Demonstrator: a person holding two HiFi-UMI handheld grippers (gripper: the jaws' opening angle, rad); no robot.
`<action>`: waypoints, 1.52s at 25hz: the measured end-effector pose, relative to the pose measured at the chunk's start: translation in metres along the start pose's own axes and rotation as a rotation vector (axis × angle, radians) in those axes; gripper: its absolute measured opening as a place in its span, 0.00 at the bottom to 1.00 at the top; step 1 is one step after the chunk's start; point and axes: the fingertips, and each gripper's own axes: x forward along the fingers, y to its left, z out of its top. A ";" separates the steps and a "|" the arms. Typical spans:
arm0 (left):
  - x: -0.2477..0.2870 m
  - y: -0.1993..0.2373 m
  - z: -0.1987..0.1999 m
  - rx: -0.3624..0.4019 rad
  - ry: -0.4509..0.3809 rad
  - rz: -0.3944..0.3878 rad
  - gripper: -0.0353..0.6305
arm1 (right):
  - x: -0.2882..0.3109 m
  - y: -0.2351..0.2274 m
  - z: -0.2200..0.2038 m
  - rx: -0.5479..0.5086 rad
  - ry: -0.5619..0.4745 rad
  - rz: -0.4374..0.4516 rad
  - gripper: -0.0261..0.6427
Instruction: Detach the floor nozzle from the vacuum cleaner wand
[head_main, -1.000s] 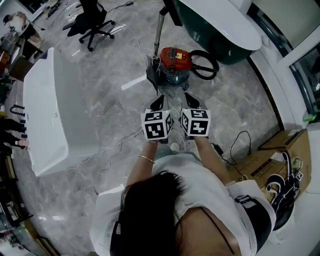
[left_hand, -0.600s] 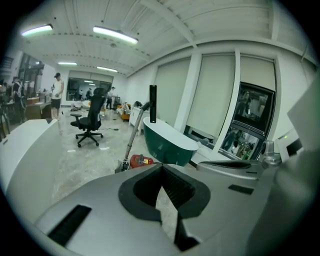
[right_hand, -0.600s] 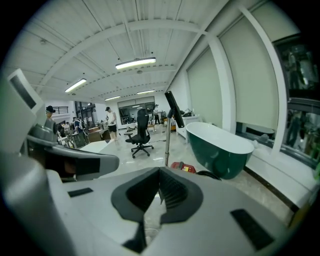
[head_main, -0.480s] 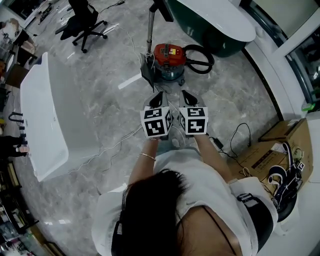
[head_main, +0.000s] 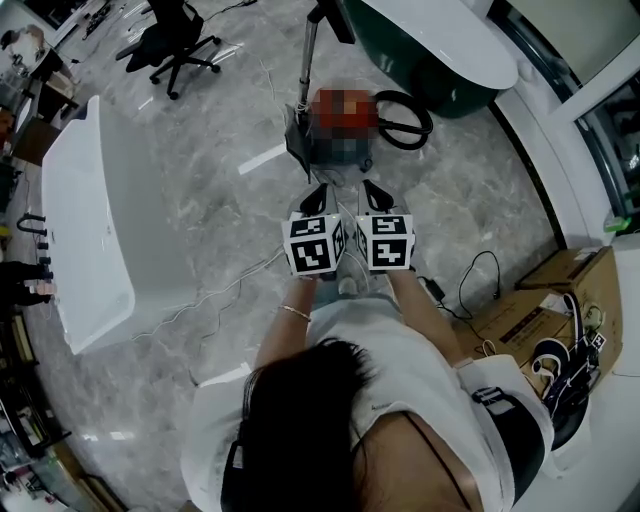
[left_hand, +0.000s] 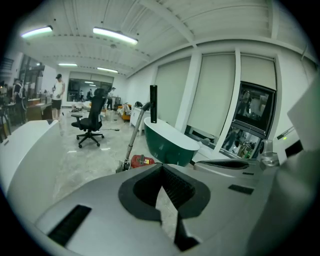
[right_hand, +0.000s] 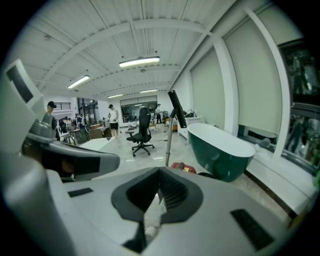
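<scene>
Head view: nozzle (head_main: 296, 150) on floor at foot of upright wand (head_main: 311, 58), beside vacuum (head_main: 345, 125); probably stiff, light plastic with a snug joint; best to steady wand low and grip nozzle at neck. Left gripper (head_main: 318, 193) and right gripper (head_main: 376, 192) side by side, well short of it.
Left gripper view: jaws together, empty; wand well ahead.
Right gripper view: jaws together, nothing between; wand well ahead.

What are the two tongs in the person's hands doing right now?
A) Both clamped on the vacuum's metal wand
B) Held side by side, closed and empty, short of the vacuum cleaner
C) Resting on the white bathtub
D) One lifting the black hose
B: the left tongs and right tongs sit side by side with jaws together and nothing between them, while the vacuum cleaner stands farther ahead, untouched.
</scene>
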 end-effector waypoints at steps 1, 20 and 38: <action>0.001 0.000 0.000 0.002 0.001 -0.001 0.06 | 0.001 0.000 0.000 0.002 0.001 0.002 0.06; 0.024 0.020 0.018 0.014 0.000 0.009 0.06 | 0.034 -0.005 0.018 0.009 -0.005 0.000 0.06; 0.088 0.050 0.053 0.009 0.024 -0.006 0.06 | 0.105 -0.018 0.048 0.049 0.007 0.013 0.06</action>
